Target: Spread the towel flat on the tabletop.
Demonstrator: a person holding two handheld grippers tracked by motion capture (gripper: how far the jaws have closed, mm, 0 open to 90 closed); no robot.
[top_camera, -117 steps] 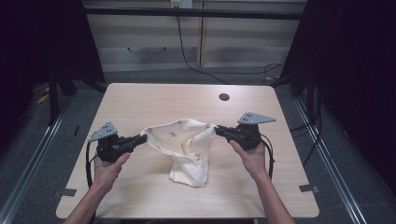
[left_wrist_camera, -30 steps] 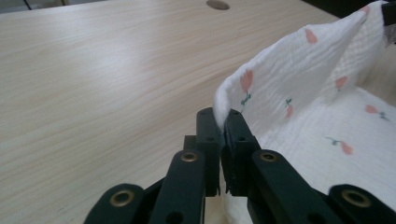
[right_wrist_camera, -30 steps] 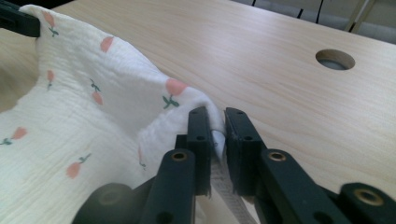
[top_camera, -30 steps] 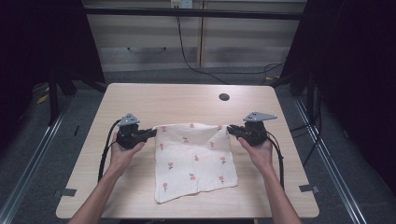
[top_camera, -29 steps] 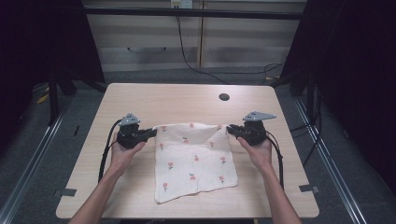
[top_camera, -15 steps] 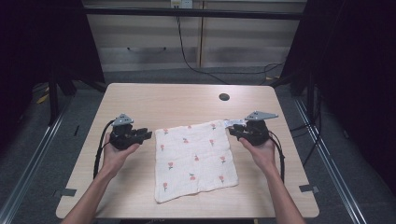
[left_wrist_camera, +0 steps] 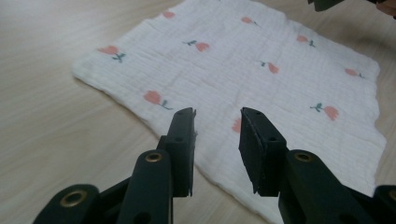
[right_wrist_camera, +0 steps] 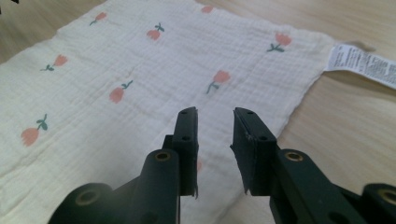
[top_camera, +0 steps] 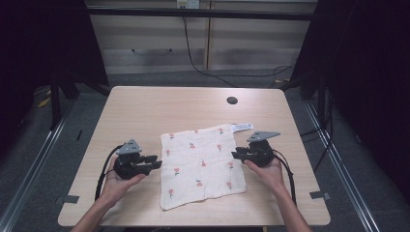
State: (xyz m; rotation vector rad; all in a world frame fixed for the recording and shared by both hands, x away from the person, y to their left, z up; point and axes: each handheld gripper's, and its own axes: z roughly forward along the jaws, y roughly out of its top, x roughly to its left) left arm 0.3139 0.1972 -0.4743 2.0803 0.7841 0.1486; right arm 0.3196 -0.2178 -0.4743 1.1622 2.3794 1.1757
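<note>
We look down from high above the near side of the bench (top_camera: 145, 106), facing forward, so we see the whole top and the floor beyond it. Two more cameras ride low and very close. One sits on the left tool (left_wrist_camera: 217, 140) and looks along its two black jaws, over the near left part of the cloth (left_wrist_camera: 243, 74), toward the right side. The other sits on the right tool (right_wrist_camera: 215, 140) and looks the other way, over the cloth's right edge and its white tag (right_wrist_camera: 362, 60). All three views share the flowered cloth and the wood around it.
</note>
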